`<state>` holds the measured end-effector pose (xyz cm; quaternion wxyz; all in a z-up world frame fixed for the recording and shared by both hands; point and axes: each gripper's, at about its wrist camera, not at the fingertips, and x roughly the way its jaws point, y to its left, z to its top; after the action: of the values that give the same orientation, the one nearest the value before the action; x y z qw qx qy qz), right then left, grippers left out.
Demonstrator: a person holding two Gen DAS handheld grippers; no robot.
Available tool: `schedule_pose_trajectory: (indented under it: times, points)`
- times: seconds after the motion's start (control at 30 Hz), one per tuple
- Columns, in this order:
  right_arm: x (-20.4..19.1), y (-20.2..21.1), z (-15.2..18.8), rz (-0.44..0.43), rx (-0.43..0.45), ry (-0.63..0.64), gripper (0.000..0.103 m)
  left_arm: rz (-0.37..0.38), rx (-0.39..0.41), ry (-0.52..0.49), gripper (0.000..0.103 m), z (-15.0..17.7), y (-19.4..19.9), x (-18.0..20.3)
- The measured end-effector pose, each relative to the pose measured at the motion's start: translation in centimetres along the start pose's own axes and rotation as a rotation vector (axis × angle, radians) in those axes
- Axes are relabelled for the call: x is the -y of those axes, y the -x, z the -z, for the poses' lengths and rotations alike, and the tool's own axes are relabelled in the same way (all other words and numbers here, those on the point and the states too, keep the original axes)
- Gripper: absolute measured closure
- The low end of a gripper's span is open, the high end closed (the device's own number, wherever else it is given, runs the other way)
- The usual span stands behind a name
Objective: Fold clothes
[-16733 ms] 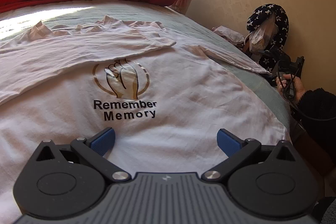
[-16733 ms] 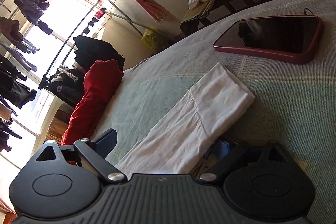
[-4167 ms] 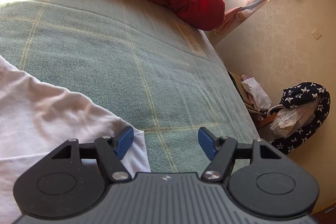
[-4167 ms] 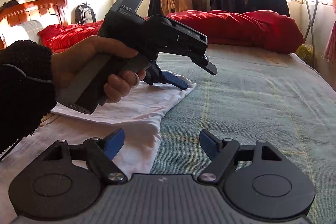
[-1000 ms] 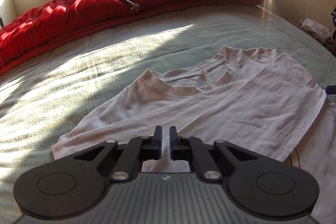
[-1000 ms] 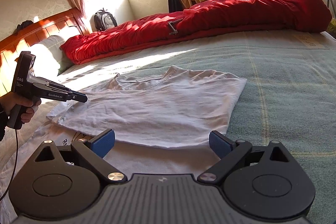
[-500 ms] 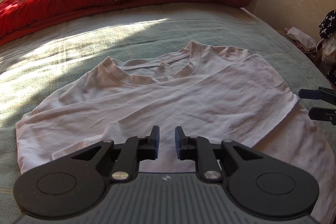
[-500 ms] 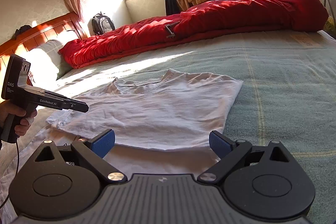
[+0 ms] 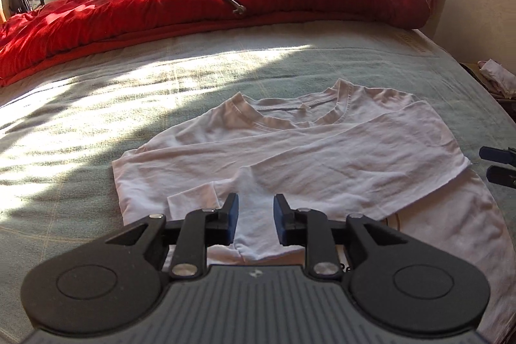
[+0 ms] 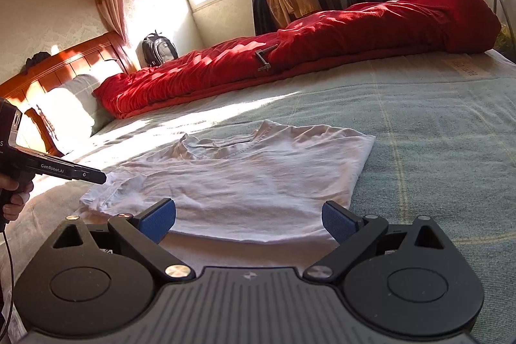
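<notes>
- On the green bed (image 9: 290,66), the white T-shirt (image 9: 322,157) now lies with both sides folded inward; a second ago the left gripper (image 9: 255,223) was closed low over its left edge.
- Its fingers are opening with nothing pinched: that fold looks released.
- The right gripper (image 10: 248,221) hovers, fingers spread wide and empty.
- "GenRobot.AI" is printed on the left gripper's body.

T-shirt (image 9: 306,157) on bed (image 9: 96,124), before quilt (image 9: 193,8)
</notes>
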<state>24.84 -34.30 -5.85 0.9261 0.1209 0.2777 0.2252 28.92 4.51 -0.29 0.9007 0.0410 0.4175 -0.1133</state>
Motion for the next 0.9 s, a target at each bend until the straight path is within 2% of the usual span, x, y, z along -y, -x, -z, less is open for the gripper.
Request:
schedule_pose_trajectory:
  times: [0.07, 0.17, 0.3, 0.4, 0.53, 0.63, 0.77, 0.9]
  points:
    - [-1.1, 1.0, -0.2, 0.002, 0.008, 0.01, 0.004, 0.003, 0.021, -0.014, 0.07, 0.5, 2.6, 0.0]
    - [-3.1, 3.3, -0.1, 0.055, 0.024, 0.016, 0.002, 0.006, 0.056, -0.039, 0.059, 1.5, 6.4, 0.2]
    - [-6.1, 6.3, 1.2, 0.107, 0.006, 0.048, 0.001, -0.024, 0.085, -0.115, 0.054, 3.5, 8.9, 1.7]
    - [-8.5, 8.1, 2.7, 0.147, -0.019, 0.098, 0.0, -0.01, 0.07, -0.161, 0.044, 5.9, 8.5, 3.9]
    - [-10.7, 8.8, 5.7, 0.166, -0.066, 0.117, 0.0, -0.006, 0.033, -0.278, 0.042, 10.2, 6.5, 7.5]
    - [-11.8, 8.1, 8.2, 0.188, -0.126, 0.123, 0.0, -0.013, 0.011, -0.327, 0.042, 13.2, 5.2, 9.5]
    - [-12.4, 6.6, 10.6, 0.183, -0.2, 0.126, 0.0, 0.014, -0.003, -0.292, 0.042, 16.2, 4.7, 10.2]
    - [-12.0, 5.8, 12.2, 0.188, -0.238, 0.073, 0.0, 0.05, 0.014, -0.174, 0.036, 18.3, 5.3, 8.9]
